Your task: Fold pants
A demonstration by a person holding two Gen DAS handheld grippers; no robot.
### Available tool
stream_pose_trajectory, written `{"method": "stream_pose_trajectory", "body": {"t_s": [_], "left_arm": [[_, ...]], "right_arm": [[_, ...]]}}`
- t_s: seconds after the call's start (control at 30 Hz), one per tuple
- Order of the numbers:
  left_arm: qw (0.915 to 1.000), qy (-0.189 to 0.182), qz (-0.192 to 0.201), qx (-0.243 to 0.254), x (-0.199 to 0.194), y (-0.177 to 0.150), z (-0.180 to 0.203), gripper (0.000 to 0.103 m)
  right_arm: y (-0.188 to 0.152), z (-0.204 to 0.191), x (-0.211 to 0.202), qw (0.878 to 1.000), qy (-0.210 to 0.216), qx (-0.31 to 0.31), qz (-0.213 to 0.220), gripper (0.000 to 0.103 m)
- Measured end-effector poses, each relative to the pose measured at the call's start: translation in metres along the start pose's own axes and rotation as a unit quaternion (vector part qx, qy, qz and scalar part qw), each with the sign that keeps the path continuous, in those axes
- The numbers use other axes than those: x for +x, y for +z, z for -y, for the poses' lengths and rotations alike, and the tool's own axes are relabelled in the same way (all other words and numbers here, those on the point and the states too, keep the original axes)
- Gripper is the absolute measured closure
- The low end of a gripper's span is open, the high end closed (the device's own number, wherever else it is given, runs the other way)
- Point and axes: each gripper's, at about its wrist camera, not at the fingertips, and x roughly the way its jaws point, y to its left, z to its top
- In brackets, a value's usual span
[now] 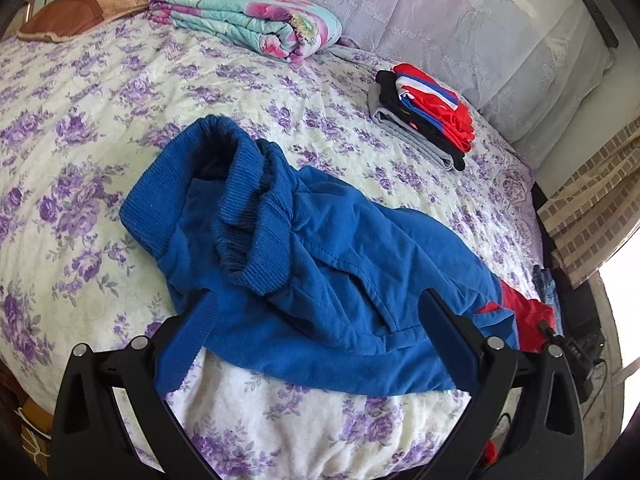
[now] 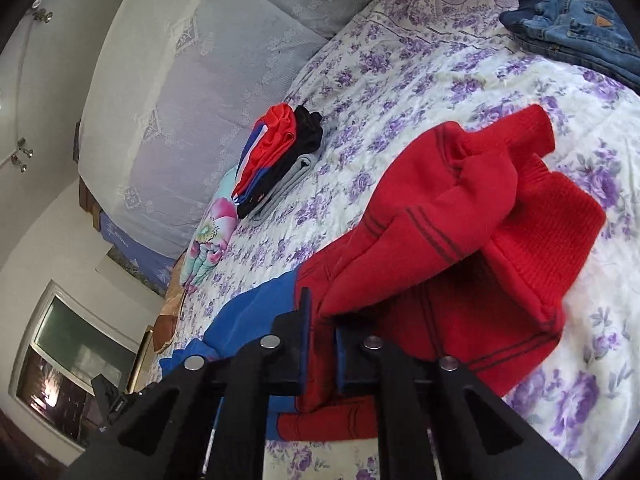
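Observation:
A pair of blue and red pants lies crumpled on the floral bedspread. In the left wrist view its blue upper part with the ribbed waistband (image 1: pixel 256 216) lies in front of my left gripper (image 1: pixel 316 300), which is open, its fingers straddling the blue cloth. In the right wrist view the red legs with ribbed cuffs (image 2: pixel 480 240) are bunched up. My right gripper (image 2: pixel 322 320) is shut on the red cloth of the pants near the seam where red meets blue.
A stack of folded clothes (image 1: pixel 424 112) sits toward the headboard, also in the right wrist view (image 2: pixel 280 160). A folded floral quilt (image 1: pixel 248 20) and a brown pillow (image 1: pixel 80 8) lie at the far side. Folded jeans (image 2: pixel 568 28) lie near the bed's edge. The bedspread (image 1: pixel 100 120) is between them.

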Motion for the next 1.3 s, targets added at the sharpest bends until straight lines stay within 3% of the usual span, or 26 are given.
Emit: {"method": "stream_pose_trajectory", "body": {"t_s": [0.17,0.27,0.4,0.5,0.7,0.83,1.1,1.3], "left_arm": [[0.9993,-0.031,0.002,-0.021,-0.005,0.009,-0.008,0.008],[0.9997,-0.013,-0.015,-0.011,0.004,0.010,-0.004,0.030],[0.9992,0.010,-0.038,-0.008,0.015,0.006,-0.007,0.036],[0.9980,0.002,-0.062,-0.014,0.019,0.000,-0.014,0.038],[0.9978,-0.010,-0.064,-0.008,0.031,0.002,-0.002,0.039],[0.9971,-0.010,-0.075,0.001,0.052,0.014,0.009,0.094],[0.9982,-0.023,0.029,0.047,-0.003,0.059,0.038,0.098],[0.9966,-0.009,0.064,0.051,0.001,0.118,0.053,0.098]], "right_arm": [[-0.002,0.004,0.007,0.999,-0.032,-0.019,-0.006,0.096],[-0.005,0.019,0.012,0.999,-0.035,0.003,-0.015,0.098],[-0.006,0.022,0.013,0.999,-0.032,0.008,-0.015,0.099],[-0.006,0.023,0.014,0.999,-0.030,0.007,-0.016,0.099],[-0.009,0.023,0.014,0.999,-0.030,-0.002,-0.012,0.099],[-0.009,0.023,0.008,1.000,-0.018,-0.004,-0.002,0.099],[0.017,-0.009,-0.014,0.998,0.009,-0.048,0.026,0.100],[0.080,-0.042,0.008,0.997,0.026,-0.069,0.034,0.100]]}}
